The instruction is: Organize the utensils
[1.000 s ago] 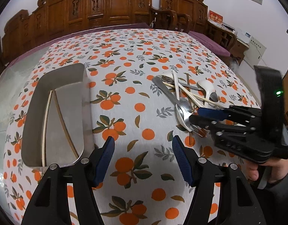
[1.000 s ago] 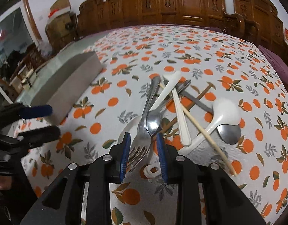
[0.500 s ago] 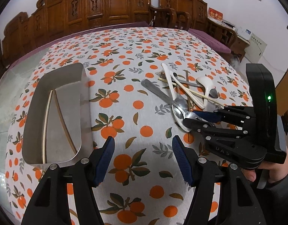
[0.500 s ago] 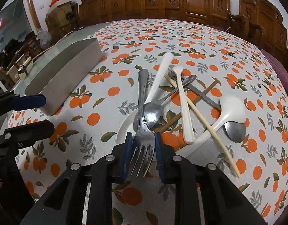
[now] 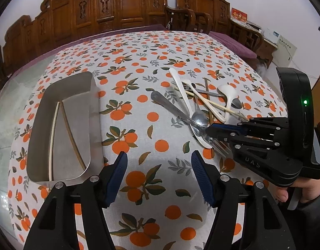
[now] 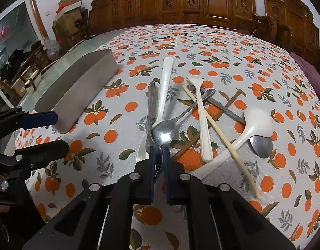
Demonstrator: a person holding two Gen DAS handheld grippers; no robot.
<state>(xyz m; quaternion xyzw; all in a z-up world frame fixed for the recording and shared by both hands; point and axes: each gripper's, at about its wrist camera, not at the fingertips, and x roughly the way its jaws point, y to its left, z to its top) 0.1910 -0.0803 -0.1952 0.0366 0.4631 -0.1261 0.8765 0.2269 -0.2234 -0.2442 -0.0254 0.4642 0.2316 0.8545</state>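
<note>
A broad table draped in a white cloth printed with oranges and green leaves (image 5: 139,66) fills both views. At the left of the left-wrist frame sits a long, shallow stainless-steel tray (image 5: 91,112) directly on the cloth. Over at centre-right there's a loose heap of cutlery (image 6: 193,123) lying on the cloth: a long steel fork (image 6: 150,106) beside a white plastic ladle-like spoon (image 6: 166,83), a white plastic soup spoon (image 6: 257,123) at the right, its bowl just beside a steel spoon bowl (image 6: 261,145). A pale chopstick (image 6: 222,141) and a dark wooden chopstick (image 6: 232,101) cross through the pile.
</note>
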